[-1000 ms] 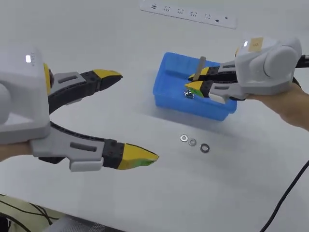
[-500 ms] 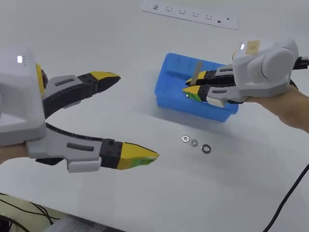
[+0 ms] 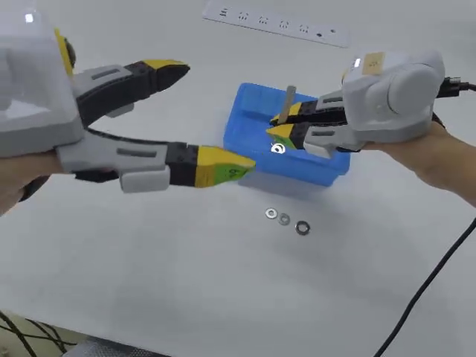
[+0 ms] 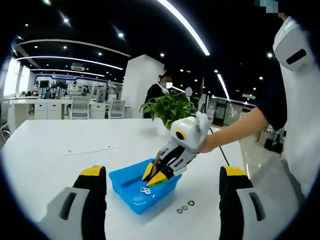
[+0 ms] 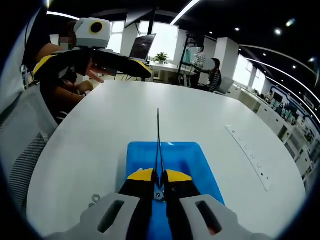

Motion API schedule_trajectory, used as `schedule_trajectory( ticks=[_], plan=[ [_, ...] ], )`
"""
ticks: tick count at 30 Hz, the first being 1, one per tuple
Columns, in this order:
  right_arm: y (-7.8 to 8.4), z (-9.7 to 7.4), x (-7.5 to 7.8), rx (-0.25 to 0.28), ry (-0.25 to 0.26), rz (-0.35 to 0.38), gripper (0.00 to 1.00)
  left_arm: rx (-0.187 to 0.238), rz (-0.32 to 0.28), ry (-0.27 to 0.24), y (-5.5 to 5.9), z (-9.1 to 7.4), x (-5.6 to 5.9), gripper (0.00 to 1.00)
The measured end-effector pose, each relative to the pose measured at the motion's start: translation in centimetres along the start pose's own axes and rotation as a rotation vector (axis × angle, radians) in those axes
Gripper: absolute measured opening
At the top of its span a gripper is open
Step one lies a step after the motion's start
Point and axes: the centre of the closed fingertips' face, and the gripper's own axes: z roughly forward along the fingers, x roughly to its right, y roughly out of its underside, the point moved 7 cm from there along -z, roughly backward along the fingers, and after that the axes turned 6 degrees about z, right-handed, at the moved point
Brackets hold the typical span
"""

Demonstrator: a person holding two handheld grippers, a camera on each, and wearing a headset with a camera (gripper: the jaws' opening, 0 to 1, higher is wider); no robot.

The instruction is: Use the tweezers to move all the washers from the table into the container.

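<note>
My right gripper (image 3: pixel 281 128) hovers over the blue container (image 3: pixel 249 126), shut on the grey tweezers (image 3: pixel 288 99), which stick out past its yellow tips. A washer (image 3: pixel 277 149) lies inside the container under the jaws. Three washers (image 3: pixel 285 218) sit in a row on the white table in front of the container. My left gripper (image 3: pixel 204 119) is open and holds nothing, its lower tip close to the container's left front corner. In the right gripper view the tweezers (image 5: pixel 158 140) point over the container (image 5: pixel 180 160). In the left gripper view the right gripper (image 4: pixel 154 175) is above the container (image 4: pixel 127 192).
A white power strip (image 3: pixel 268 24) lies at the table's far edge. A black cable (image 3: pixel 431 290) runs from the right gripper toward the near right. People and office furniture stand in the background of both gripper views.
My left gripper has risen and swung right toward the container. The right gripper stays over the container with the tweezers. The head camera has shifted slightly.
</note>
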Motion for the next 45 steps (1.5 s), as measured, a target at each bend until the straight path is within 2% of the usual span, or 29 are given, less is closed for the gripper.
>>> schedule_trajectory(
  ticks=[3,4,6,7,8,9,14,16,18,20,22,25,27,33,35,39,40,45],
  plan=[
    [-0.1,-0.1,-0.1,-0.009,0.002,-0.003,0.08,0.004,0.014,0.043,-0.1,1.9,-0.8,0.88],
    [-0.1,-0.2,-0.1,-0.014,0.004,-0.007,0.08,0.010,0.007,0.068,-0.3,2.3,-0.8,0.80],
    [-0.1,-0.3,-0.1,-0.018,0.005,-0.009,0.08,0.034,-0.029,0.103,-0.7,3.5,-1.0,0.74],
    [-0.2,-0.3,-0.2,-0.019,0.006,-0.009,0.08,0.032,-0.010,0.098,-0.8,3.9,-1.1,0.72],
    [-0.2,-0.3,-0.2,-0.018,0.006,-0.009,0.08,0.015,0.048,0.099,-0.9,4.3,-1.4,0.69],
    [-0.3,-0.4,-0.2,-0.017,0.005,-0.006,0.08,-0.004,0.070,0.117,-0.8,4.6,-1.3,0.65],
    [-0.4,-0.5,-0.3,-0.021,0.000,-0.008,0.08,-0.023,0.106,0.154,-0.5,5.9,-2.2,0.36],
    [-0.4,-0.6,-0.4,-0.023,-0.007,-0.006,0.08,-0.030,0.108,0.172,-0.4,6.2,-2.4,0.35],
    [-0.2,-0.6,-0.5,-0.031,-0.014,-0.009,0.08,-0.035,0.116,0.196,-0.5,6.5,-2.0,0.31],
    [-0.1,-0.6,-0.6,-0.036,-0.019,-0.012,0.08,-0.030,0.163,0.244,-0.6,6.6,-1.6,0.26],
    [0.0,-0.6,-0.7,-0.038,-0.023,-0.014,0.08,-0.032,0.162,0.268,-0.6,6.8,-1.1,0.24],
    [-0.1,-0.6,-0.8,-0.038,-0.026,-0.018,0.08,-0.057,0.197,0.317,-0.3,7.1,-0.7,0.21],
    [-0.2,-0.7,-0.8,-0.036,-0.027,-0.017,0.08,-0.066,0.209,0.328,-0.1,7.2,-0.6,0.17],
    [-0.2,-0.5,-0.8,-0.038,-0.032,-0.021,0.09,-0.050,0.214,0.333,-0.2,7.3,-0.9,0.08],
    [-0.3,-0.4,-0.9,-0.037,-0.037,-0.019,0.09,-0.049,0.215,0.341,-0.3,7.2,-1.0,0.08],
    [-0.5,-0.4,-1.0,-0.035,-0.040,-0.034,0.09,-0.048,0.283,0.375,-0.4,7.0,-0.4,0.07],
    [-0.6,-0.4,-1.1,-0.037,-0.041,-0.042,0.09,-0.048,0.311,0.361,-0.5,6.9,-0.5,0.06],
    [-0.7,-0.4,-0.9,-0.040,-0.022,-0.054,0.11,-0.046,0.353,0.317,-0.7,6.8,-1.0,0.04]
  ],
)
